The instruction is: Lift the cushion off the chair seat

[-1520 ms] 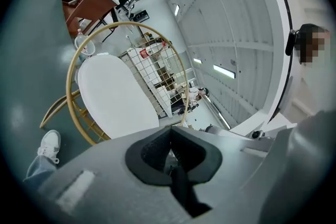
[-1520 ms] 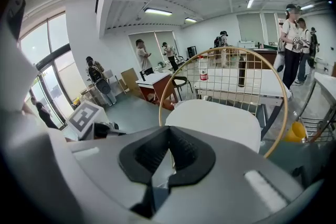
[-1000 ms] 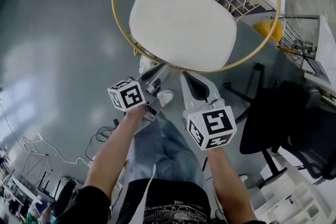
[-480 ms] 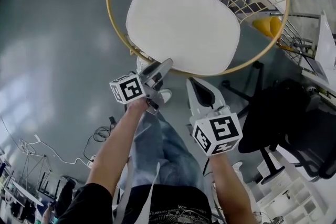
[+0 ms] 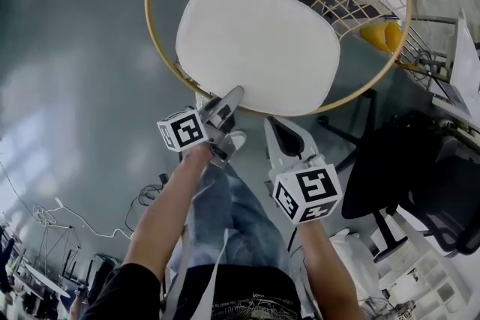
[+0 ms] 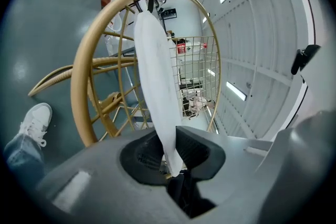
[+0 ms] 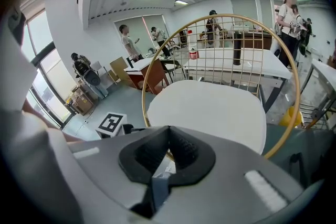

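White cushion (image 5: 259, 41) lies on the seat inside the chair's gold rim (image 5: 148, 7), with open floor (image 5: 75, 71) around it. The left tool (image 5: 234, 95), near level, is closing on the cushion's near edge (pads pinching it). The right tool (image 5: 274, 124), tilted downward, has its jaws together and empty just beside the rim.

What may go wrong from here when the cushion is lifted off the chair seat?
1. The jaws of the left gripper are closing on only the thin front edge of the cushion; it may slip out during the lift.
2. The right gripper is shut and empty, so the cushion would probably hang from one side and could catch the gold chair rim.
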Demonstrator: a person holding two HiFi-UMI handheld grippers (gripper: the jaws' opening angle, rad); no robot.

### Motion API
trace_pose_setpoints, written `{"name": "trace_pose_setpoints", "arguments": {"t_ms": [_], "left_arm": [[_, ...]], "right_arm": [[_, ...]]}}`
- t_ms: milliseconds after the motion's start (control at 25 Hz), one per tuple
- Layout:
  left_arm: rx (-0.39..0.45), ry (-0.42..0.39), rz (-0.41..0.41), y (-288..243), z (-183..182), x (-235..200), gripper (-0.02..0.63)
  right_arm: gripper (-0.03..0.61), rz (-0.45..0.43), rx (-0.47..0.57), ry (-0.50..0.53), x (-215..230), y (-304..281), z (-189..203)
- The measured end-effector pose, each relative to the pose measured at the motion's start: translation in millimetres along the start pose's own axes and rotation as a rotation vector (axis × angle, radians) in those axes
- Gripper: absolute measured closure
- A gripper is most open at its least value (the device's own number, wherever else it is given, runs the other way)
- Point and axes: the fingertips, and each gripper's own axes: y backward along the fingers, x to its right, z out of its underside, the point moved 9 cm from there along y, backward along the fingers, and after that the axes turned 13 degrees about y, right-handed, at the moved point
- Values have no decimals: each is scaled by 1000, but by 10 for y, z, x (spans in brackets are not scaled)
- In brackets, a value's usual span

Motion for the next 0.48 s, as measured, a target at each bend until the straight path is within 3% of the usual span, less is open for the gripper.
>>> {"name": "trace_pose_setpoints", "arguments": {"t_ms": [160, 480], "left_arm": [[-26, -20, 3, 28, 4, 88, 566], [-30, 43, 32, 27, -38, 478, 572]], "right_arm": [[581, 8, 9, -16, 37, 11, -18], [581, 36, 65, -18, 94, 64, -234]]}}
